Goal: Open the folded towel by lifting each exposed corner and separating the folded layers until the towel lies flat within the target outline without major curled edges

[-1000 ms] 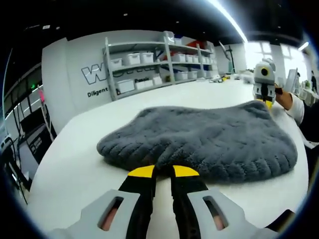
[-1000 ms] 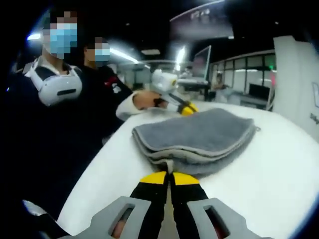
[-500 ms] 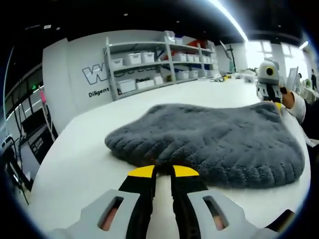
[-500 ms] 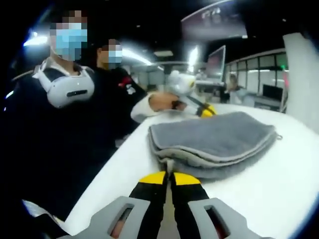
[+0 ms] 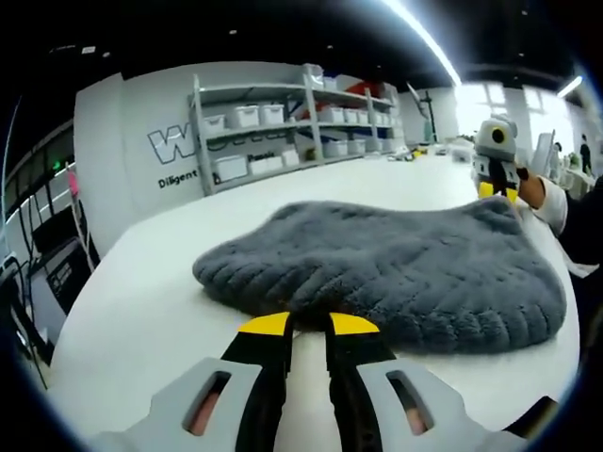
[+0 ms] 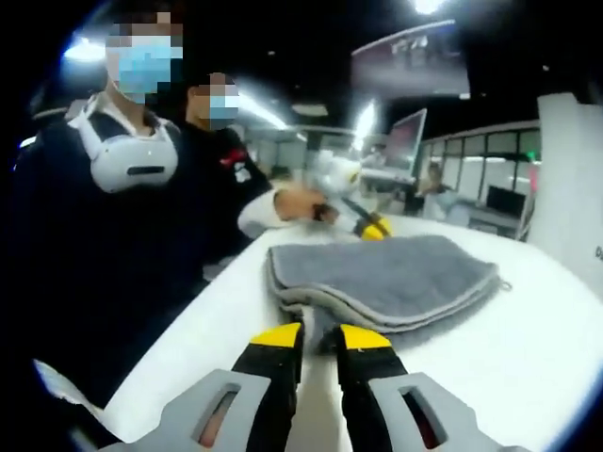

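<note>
A thick grey folded towel (image 5: 396, 268) lies on the white table (image 5: 132, 320). My left gripper (image 5: 309, 325) is shut on the towel's near edge, and the plush pile bunches between its yellow tips. In the right gripper view the same towel (image 6: 377, 278) shows stacked folded layers. My right gripper (image 6: 320, 336) is open, with the layered corner just ahead of its parted yellow fingertips (image 6: 278, 334). The right gripper (image 5: 497, 188) also stands at the towel's far corner. The left gripper (image 6: 363, 226), blurred and held by a hand, is at the opposite corner.
Two people (image 6: 141, 188) stand close along the table's left side in the right gripper view. A shelf rack (image 5: 283, 132) with white bins stands beyond the table's far end. A sleeve (image 5: 556, 202) reaches in at the right. Bare tabletop (image 6: 528, 339) surrounds the towel.
My right gripper's jaws have parted and let go of the towel corner they pinched before. The left gripper keeps its hold on the near edge. Both views shifted a little.
</note>
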The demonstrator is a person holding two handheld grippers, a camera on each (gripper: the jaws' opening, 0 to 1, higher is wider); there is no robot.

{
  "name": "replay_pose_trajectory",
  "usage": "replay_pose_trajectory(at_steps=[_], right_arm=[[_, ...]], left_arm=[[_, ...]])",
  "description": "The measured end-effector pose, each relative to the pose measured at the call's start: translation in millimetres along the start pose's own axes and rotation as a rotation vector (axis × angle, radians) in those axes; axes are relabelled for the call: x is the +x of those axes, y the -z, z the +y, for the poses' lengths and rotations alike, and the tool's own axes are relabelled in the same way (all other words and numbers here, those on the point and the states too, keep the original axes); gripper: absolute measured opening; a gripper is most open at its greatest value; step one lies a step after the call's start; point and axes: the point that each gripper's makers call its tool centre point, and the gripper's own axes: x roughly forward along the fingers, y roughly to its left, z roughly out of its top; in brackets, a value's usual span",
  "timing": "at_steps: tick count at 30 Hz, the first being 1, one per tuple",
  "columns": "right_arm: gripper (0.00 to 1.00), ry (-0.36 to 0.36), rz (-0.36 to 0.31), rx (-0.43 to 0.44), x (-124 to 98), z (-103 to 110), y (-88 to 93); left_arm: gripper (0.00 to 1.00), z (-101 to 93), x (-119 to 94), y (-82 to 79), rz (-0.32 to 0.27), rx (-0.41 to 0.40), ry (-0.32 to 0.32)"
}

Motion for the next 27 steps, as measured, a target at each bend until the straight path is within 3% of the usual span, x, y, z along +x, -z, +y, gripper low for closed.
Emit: replay_pose_trajectory(at_steps=[13, 16, 27], right_arm=[[0.10, 0.019, -0.054, -0.013, -5, 0, -10.5], [0.08, 0.043, 0.009, -0.016, 1, -4, 2.8], [0.06, 0.026, 0.115, 0.029, 13, -1, 27.9]], left_arm=[[0.13, -6.5, -2, -8.5, -0.059, -0.059, 0.046], [0.13, -10.7, -4, -14.4, -0.096, -0.136, 0.089], [0.13, -14.9, 0, -8.1, -0.062, -0.125, 0.079]])
